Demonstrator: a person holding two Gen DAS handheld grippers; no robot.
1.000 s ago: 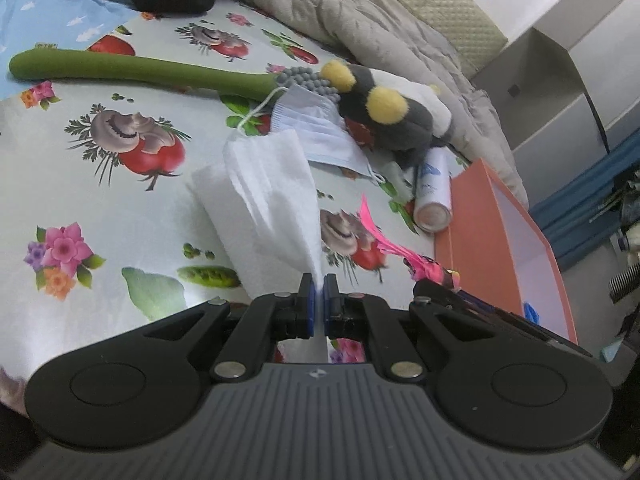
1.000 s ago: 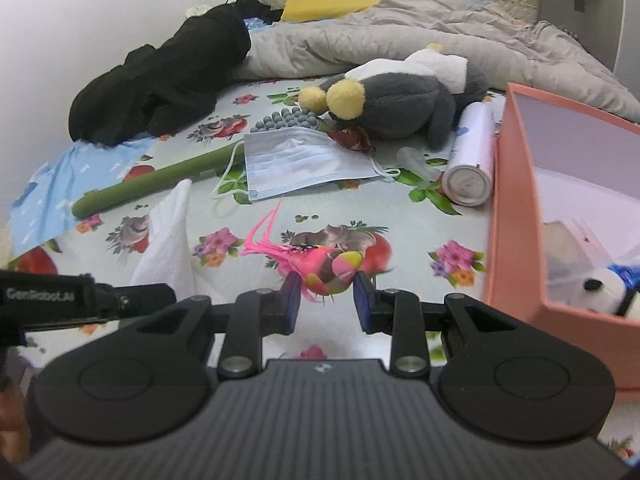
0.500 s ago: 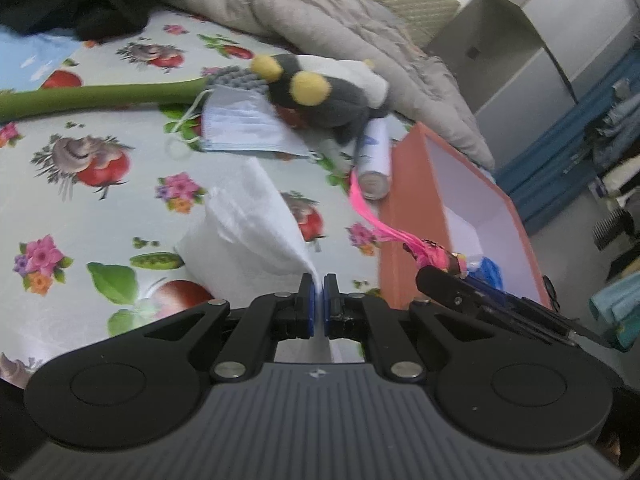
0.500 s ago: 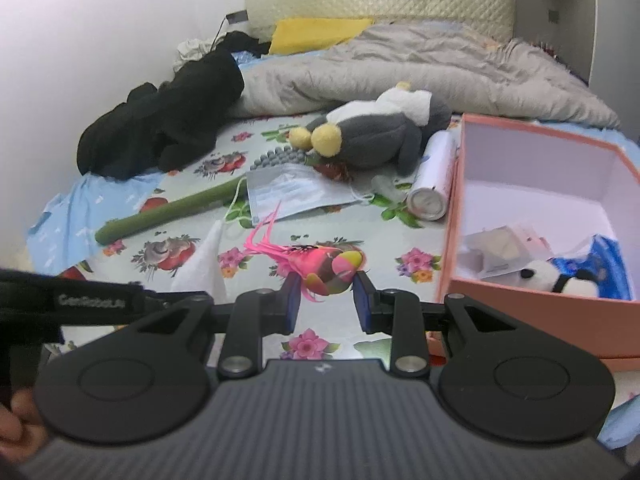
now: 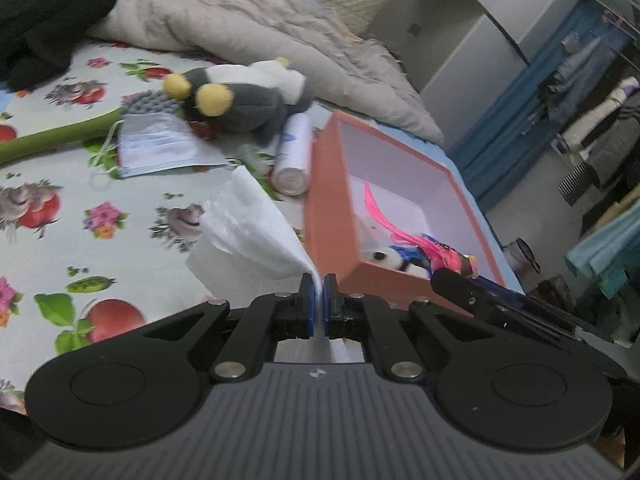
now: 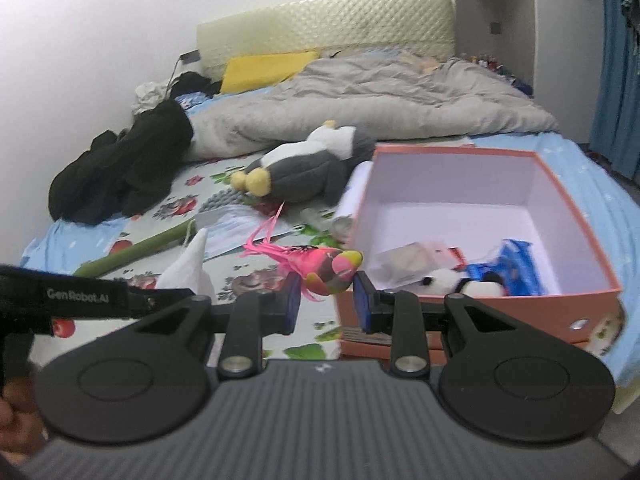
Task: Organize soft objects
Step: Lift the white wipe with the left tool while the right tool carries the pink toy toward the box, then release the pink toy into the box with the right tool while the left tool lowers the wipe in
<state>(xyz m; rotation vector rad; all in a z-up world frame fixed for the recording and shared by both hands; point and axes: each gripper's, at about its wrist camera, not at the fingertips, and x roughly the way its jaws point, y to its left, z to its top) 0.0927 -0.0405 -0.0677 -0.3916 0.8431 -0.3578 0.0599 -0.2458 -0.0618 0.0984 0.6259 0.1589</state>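
Left tongs [image 5: 319, 306] pinching a white tissue [image 5: 248, 232] by one corner, pads pressed together on it; the tissue fans out up and left from the tips, lower centre of the left wrist view, over the floral bed sheet [image 5: 60, 200]. In the right wrist view the same tissue shows at lower left. Right tongs [image 6: 327, 304] clamped on a pink feathered toy bird [image 6: 328, 268], lower centre of frame, body between the blue pads, tail feathers streaming up-left. Bird sits just left of the orange box [image 6: 480, 304], near its front left corner. Box open, at centre right, holding a panda plush [image 6: 460, 284], a blue packet [image 6: 516, 264] and a clear pack. On the bed behind: grey penguin plush [image 6: 304, 176], face mask [image 5: 160, 148], green stem [image 5: 52, 140], white can [image 5: 294, 156], black clothing [image 6: 120, 172], grey duvet [image 6: 380, 96].
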